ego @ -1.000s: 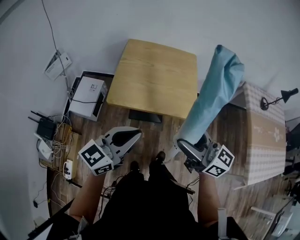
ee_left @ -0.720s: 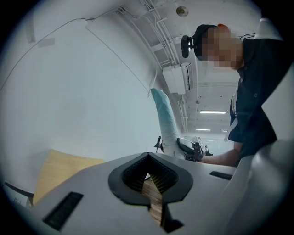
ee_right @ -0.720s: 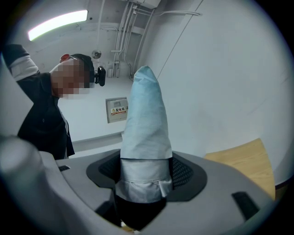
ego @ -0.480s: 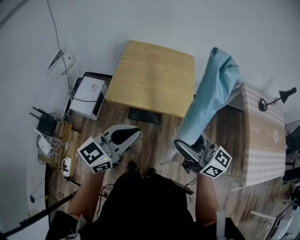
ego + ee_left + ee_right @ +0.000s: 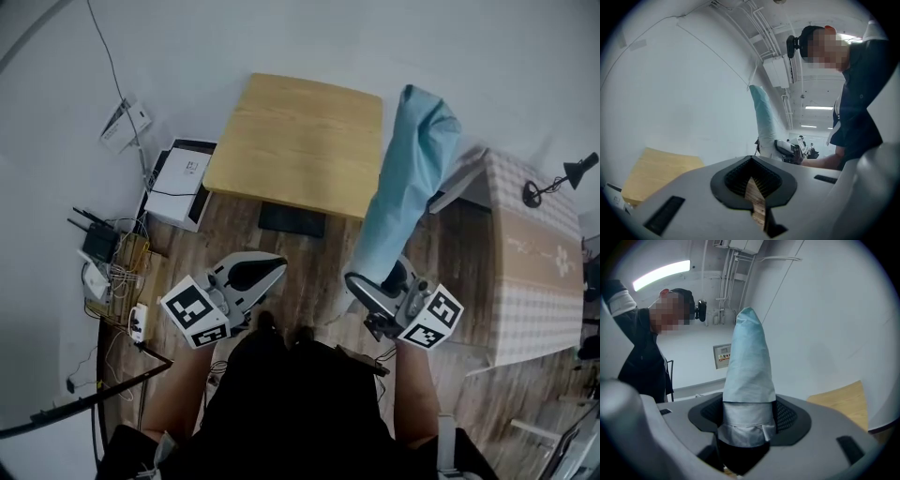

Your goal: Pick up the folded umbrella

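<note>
The right claw [image 5: 749, 426] stands wide and is clamped on the lower end of the umbrella [image 5: 747, 366], its dark pads pressing a silver band on either side. The pale blue folded umbrella rises out of that grip, tilted up and away from the person, and is held in the air. In the head view it runs along the right edge of the tabletop [image 5: 295, 141]. The left claw [image 5: 752, 187] is level and nearly closed, with only a narrow slit between its pads and nothing in it. It sits well apart from the right one, over the floor [image 5: 314, 258]. The floor is dark wood planks. The tabletop is bare light wood, squarish, with a black slab [image 5: 292, 220] on the floor under its near edge. To the right stands a second table under a checked cloth [image 5: 534, 272], with a small black lamp [image 5: 562, 178] by its far end. To the left, against the white wall [image 5: 281, 37], lie a white box [image 5: 178, 183], a black router [image 5: 98, 244], a power strip [image 5: 139, 323] and a tangle of cables.
</note>
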A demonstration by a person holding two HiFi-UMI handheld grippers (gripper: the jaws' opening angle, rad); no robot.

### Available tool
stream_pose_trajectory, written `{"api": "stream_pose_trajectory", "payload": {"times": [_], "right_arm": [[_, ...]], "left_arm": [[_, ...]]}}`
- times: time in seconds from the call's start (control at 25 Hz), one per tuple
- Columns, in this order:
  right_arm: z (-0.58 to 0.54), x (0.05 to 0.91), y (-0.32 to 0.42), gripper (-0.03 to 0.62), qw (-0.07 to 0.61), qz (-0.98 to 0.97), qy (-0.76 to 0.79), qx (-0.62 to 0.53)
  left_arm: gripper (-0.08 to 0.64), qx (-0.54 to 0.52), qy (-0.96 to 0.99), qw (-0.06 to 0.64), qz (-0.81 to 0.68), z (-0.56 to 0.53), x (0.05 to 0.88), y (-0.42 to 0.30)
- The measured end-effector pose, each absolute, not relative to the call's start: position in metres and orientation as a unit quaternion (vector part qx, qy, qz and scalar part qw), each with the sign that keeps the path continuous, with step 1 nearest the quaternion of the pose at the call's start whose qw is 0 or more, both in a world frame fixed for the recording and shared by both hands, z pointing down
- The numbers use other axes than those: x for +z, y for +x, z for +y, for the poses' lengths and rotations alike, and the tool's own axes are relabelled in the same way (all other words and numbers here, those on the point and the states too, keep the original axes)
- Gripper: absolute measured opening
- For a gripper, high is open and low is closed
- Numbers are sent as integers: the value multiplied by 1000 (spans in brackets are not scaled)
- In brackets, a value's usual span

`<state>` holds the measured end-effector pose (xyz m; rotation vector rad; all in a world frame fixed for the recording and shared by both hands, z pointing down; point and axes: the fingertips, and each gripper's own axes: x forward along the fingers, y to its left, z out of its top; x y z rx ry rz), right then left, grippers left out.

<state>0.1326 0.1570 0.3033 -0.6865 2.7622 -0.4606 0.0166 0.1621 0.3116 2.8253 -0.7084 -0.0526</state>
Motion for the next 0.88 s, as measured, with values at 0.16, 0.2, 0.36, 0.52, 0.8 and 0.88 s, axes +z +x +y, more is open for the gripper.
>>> {"api": "stream_pose_trajectory", "payload": {"times": [0.16,0.2,0.36,0.52,0.8,0.88], "right_arm": [[162,307,140,291,132,950,-232,-163],[161,306,140,291,132,950,-232,-165],[171,313,153,291,136,948,-230,-171],[180,319,171,291,147,948,-229,-167],[178,321,182,291,156,945,-231,-169],[178,323,186,291,157,945,-230,-170]], "left_arm": [[11,-17,964,116,-241,171,314,28],[11,-18,963,118,-242,171,313,27],[11,-8,963,122,-240,186,320,42],[11,1,965,117,-236,196,325,62],[11,18,966,110,-231,200,328,77],[11,22,966,110,-231,200,330,79]]}}
